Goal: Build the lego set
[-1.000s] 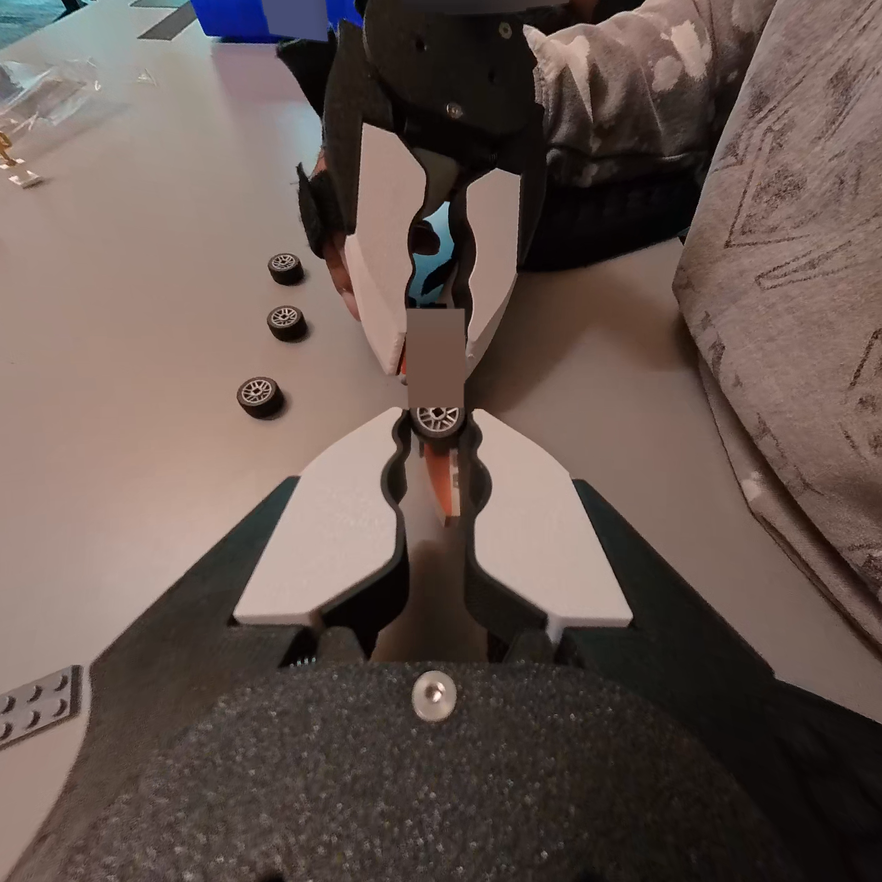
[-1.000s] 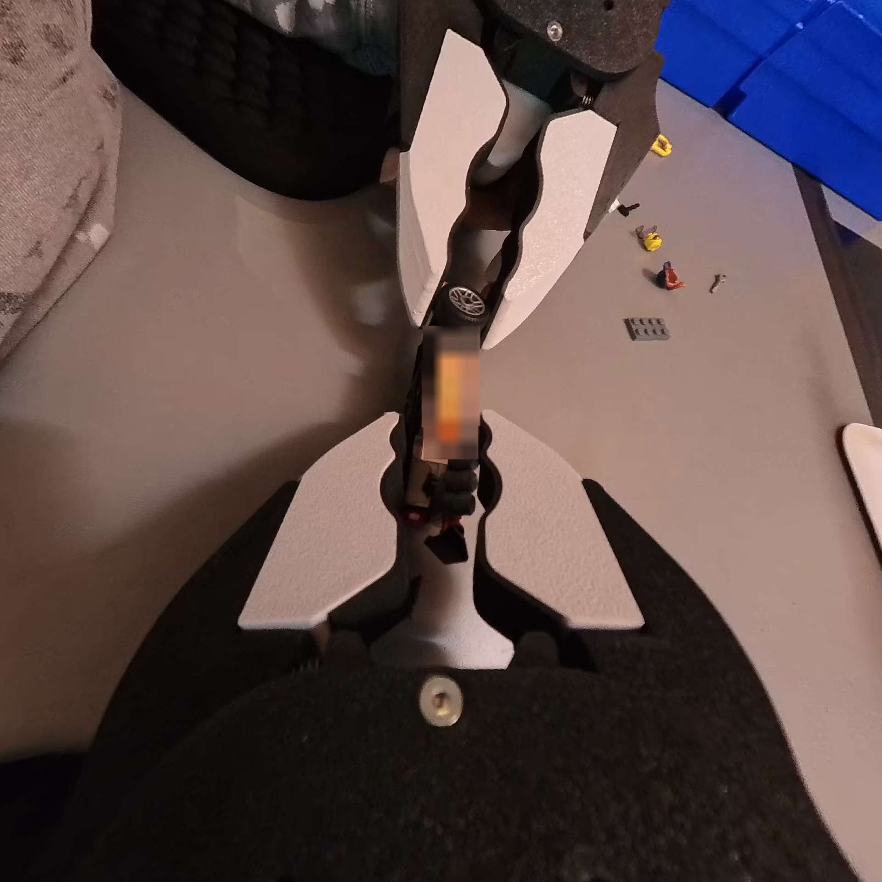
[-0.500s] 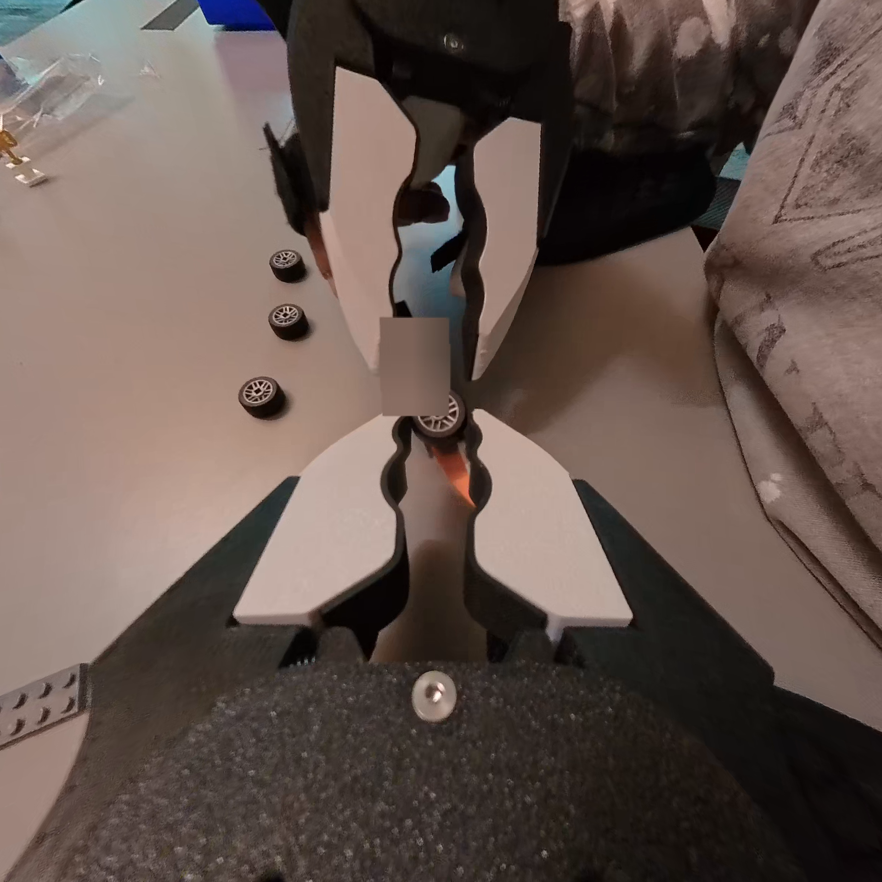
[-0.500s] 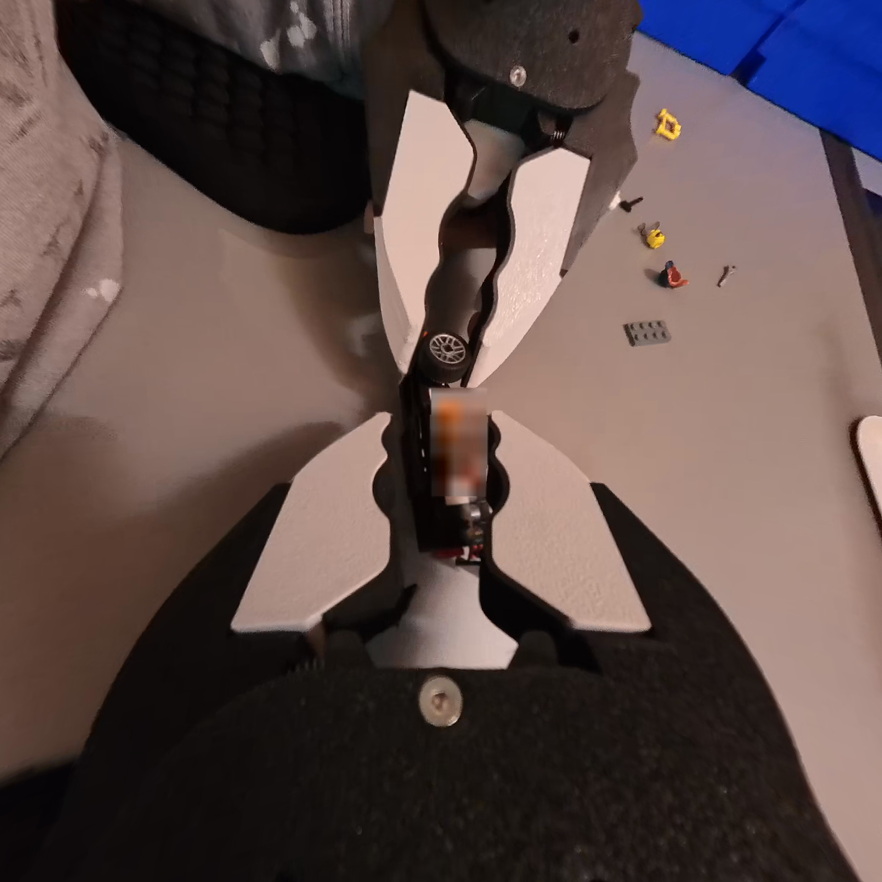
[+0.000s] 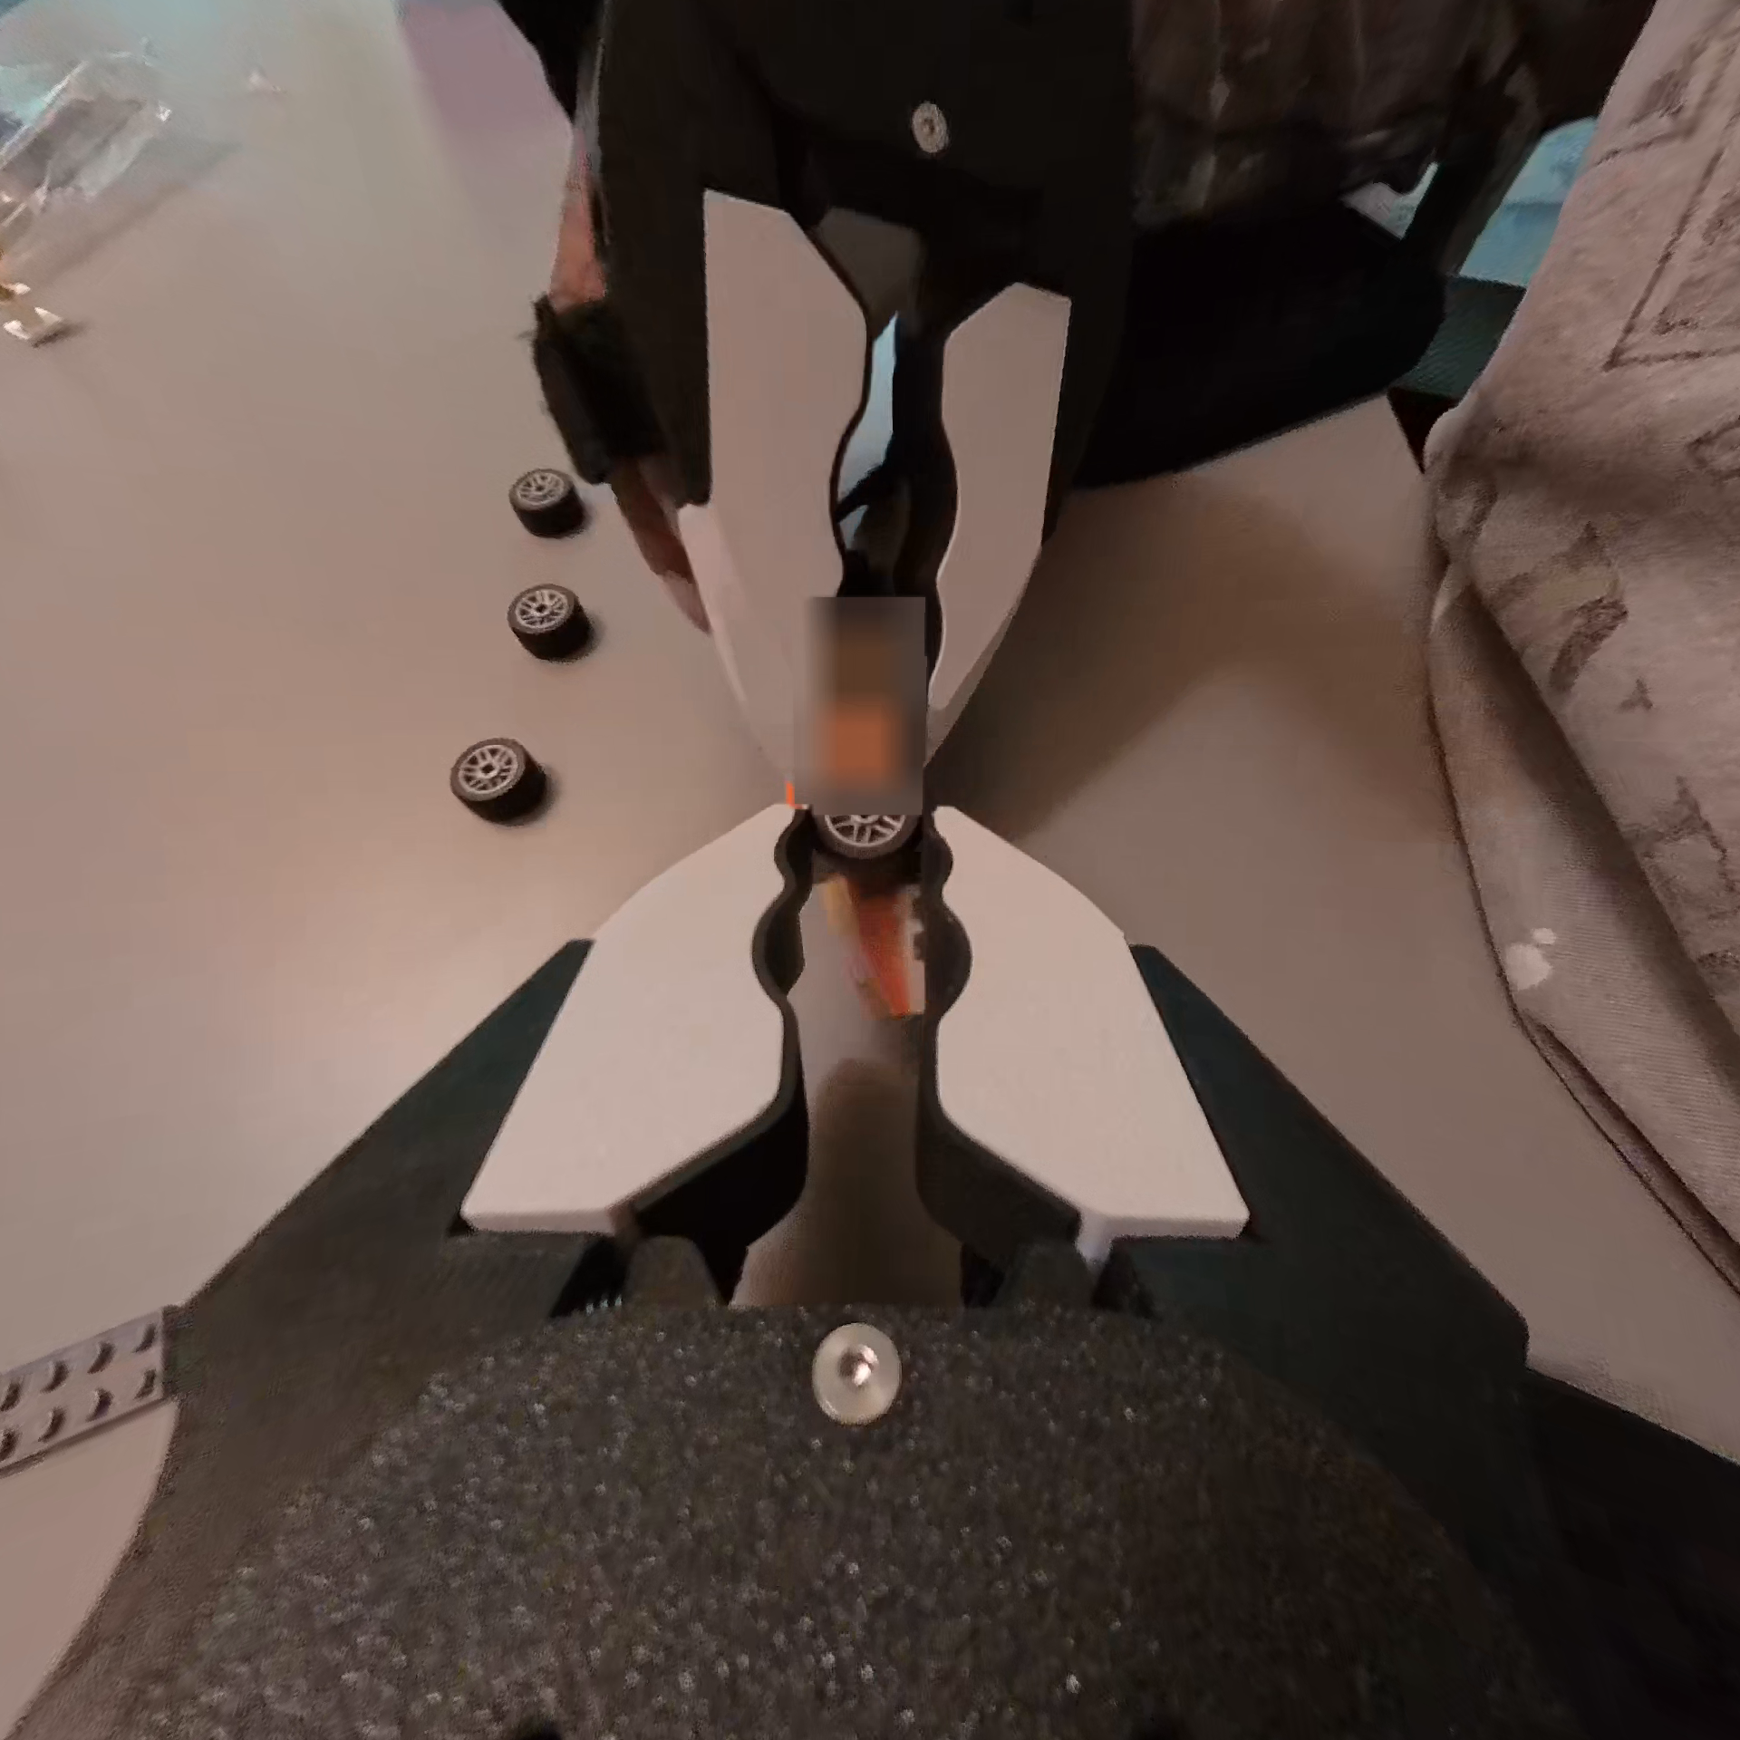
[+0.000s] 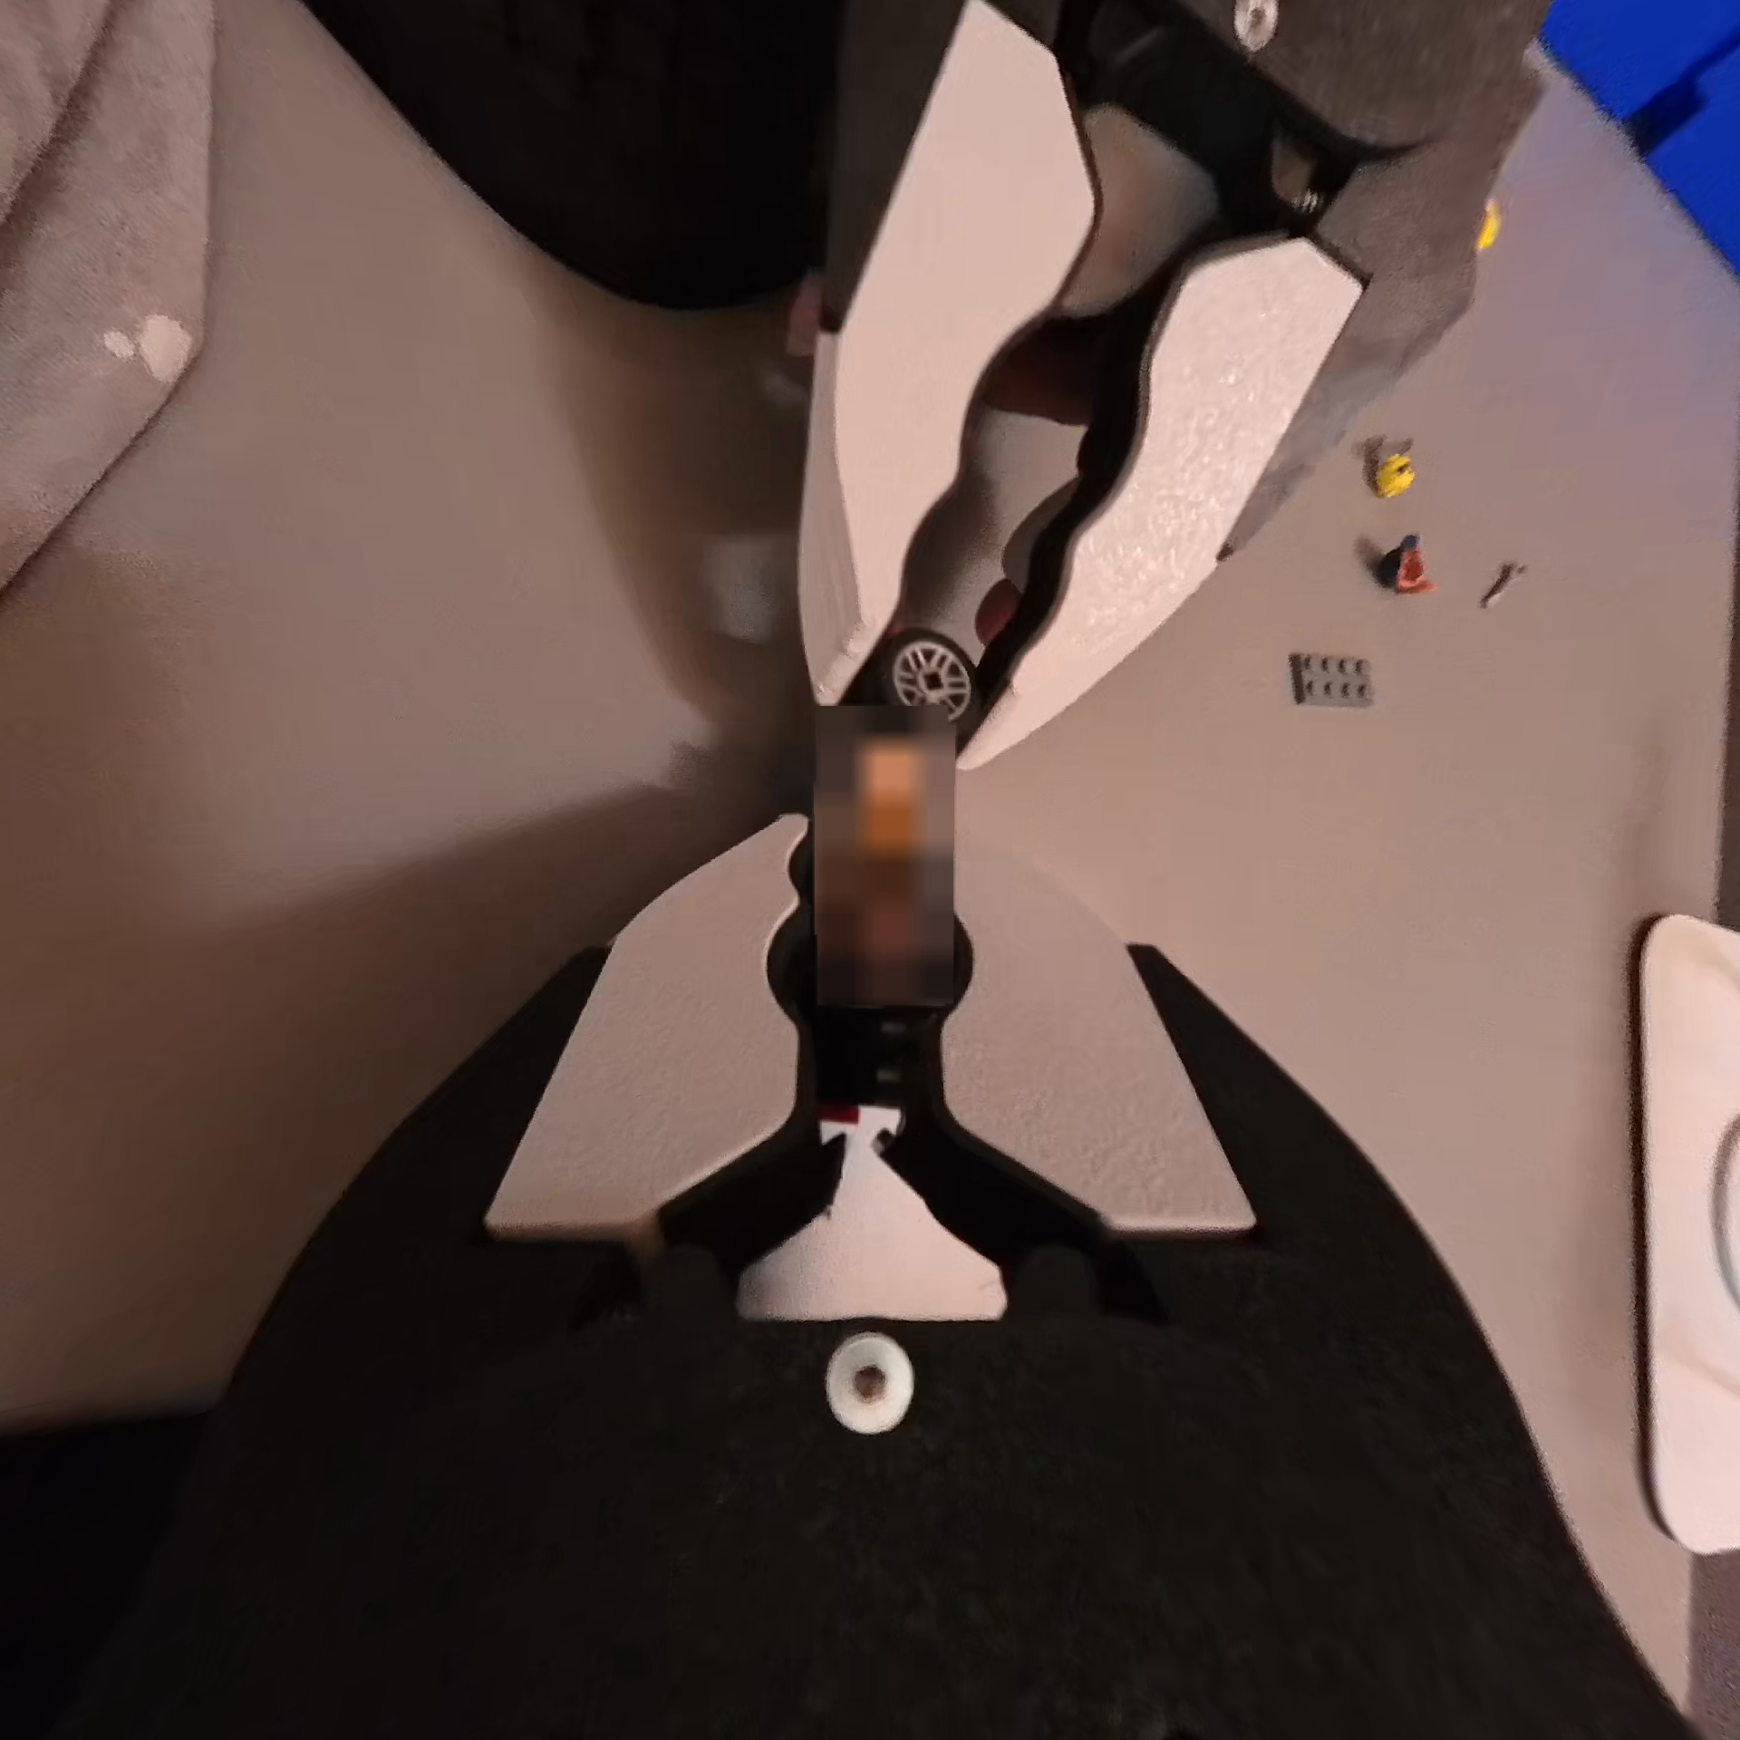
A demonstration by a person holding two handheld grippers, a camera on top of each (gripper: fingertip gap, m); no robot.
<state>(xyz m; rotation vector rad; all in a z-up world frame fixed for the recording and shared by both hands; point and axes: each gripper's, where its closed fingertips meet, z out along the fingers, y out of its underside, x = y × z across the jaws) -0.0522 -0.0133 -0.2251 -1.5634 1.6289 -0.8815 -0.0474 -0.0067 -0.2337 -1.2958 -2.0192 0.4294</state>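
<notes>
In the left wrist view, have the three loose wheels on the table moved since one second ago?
No. The loose wheels lie in the same row, as far from the small white piece as before.

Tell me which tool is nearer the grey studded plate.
Left. The plate lies right beside the left tool; the right tool sits farther off, across the table.
</notes>
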